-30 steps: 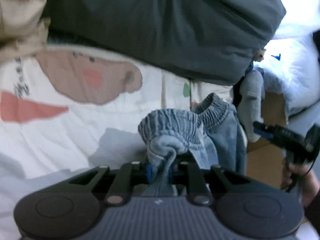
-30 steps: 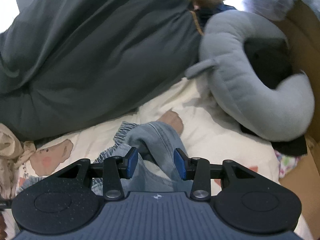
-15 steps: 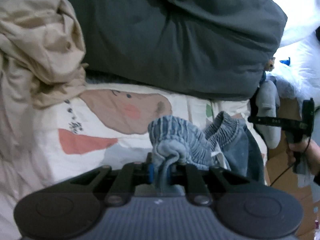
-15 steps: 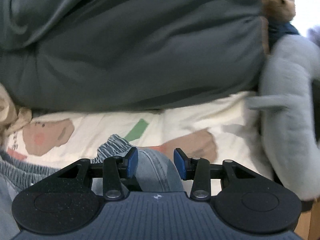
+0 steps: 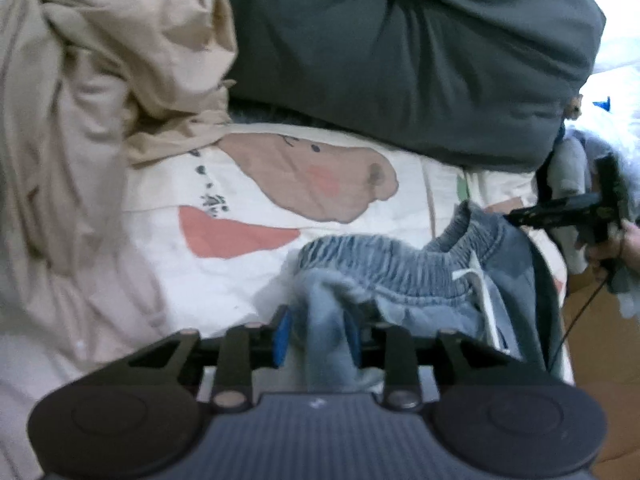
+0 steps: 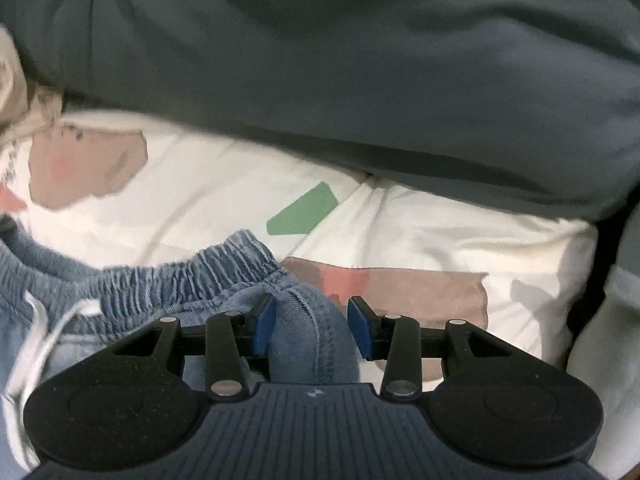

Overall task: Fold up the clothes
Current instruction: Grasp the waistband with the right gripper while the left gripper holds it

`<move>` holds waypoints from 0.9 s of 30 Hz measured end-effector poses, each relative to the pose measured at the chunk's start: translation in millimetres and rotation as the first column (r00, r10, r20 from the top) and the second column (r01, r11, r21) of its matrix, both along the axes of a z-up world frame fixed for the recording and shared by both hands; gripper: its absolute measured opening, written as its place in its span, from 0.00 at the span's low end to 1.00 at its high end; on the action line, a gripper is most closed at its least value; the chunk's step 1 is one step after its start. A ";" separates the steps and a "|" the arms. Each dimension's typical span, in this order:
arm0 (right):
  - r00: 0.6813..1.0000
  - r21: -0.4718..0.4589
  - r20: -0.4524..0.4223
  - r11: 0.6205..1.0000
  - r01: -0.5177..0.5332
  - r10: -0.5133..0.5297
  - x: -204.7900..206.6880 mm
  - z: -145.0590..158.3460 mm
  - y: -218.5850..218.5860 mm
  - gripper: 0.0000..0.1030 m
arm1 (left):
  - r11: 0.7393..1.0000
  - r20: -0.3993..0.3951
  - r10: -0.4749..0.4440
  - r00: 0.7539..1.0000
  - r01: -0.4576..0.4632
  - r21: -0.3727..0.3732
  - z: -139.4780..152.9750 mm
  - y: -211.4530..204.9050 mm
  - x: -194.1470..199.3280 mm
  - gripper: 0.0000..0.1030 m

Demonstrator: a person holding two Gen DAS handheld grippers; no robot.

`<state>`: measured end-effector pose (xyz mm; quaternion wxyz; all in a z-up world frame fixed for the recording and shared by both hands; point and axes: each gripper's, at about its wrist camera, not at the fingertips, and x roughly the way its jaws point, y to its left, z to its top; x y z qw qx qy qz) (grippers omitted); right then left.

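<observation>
Blue denim shorts [image 5: 404, 276] with an elastic waistband and a white drawstring lie on a white printed bedsheet [image 5: 224, 280]. My left gripper [image 5: 318, 334] has its jaws parted around a bunch of the shorts' fabric. In the right wrist view the shorts [image 6: 160, 288] lie at lower left, and my right gripper [image 6: 311, 326] is open with a denim fold between its blue pads, touching the left pad only. The right gripper also shows in the left wrist view [image 5: 580, 212], held in a hand at the right edge.
A dark grey duvet [image 5: 400, 48] fills the far side of the bed [image 6: 360, 60]. A crumpled beige garment [image 5: 88, 92] lies at the left. A grey plush toy [image 5: 568, 168] and brown cardboard [image 5: 600, 360] are at the right.
My left gripper's jaws have opened from a tight pinch on the shorts. The shorts have come down onto the sheet, waistband spread wider. My right gripper has swung left, staying open over the denim fold.
</observation>
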<state>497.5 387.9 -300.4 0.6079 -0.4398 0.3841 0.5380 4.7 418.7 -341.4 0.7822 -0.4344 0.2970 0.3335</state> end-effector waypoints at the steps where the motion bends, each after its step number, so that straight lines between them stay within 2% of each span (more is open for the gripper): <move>1: 1.000 -0.016 0.005 1.000 -0.014 0.014 -0.2 -3.0 3.1 0.47 | 1.000 0.005 0.010 1.000 -0.010 0.006 2.5 0.4 -4.8 0.37; 4: 0.998 -0.077 0.016 0.996 -0.054 0.055 -0.5 -15.8 11.5 0.52 | 0.999 0.003 0.043 0.999 -0.043 0.026 7.1 3.7 -15.9 0.41; 7: 0.996 -0.116 0.020 0.990 -0.083 0.086 0.0 -26.7 15.3 0.55 | 0.997 0.001 0.077 0.997 -0.077 0.004 0.6 11.9 -20.9 0.41; 14: 0.997 -0.137 -0.046 0.988 -0.064 0.059 11.7 -39.2 10.0 0.55 | 0.996 0.029 0.077 0.997 -0.076 -0.045 -16.1 23.0 -10.3 0.40; 17: 0.996 -0.149 -0.074 0.987 -0.061 0.050 13.0 -41.0 9.8 0.46 | 0.996 0.019 0.065 0.998 -0.064 -0.061 -24.8 24.4 -3.4 0.40; 19: 0.994 -0.153 -0.086 0.985 -0.082 0.070 9.9 -41.0 8.7 0.27 | 0.996 0.016 0.053 0.998 -0.052 -0.071 -29.8 24.0 -0.6 0.40; 21: 0.992 -0.158 -0.086 0.981 -0.110 0.097 2.1 -40.2 7.3 0.13 | 0.996 0.013 0.045 0.999 -0.044 -0.075 -33.6 22.8 1.5 0.40; 27: 0.989 -0.144 0.022 0.980 -0.138 0.143 -11.4 -30.5 -1.9 0.09 | 0.998 -0.009 0.011 1.000 -0.011 -0.066 -39.5 24.4 13.5 0.39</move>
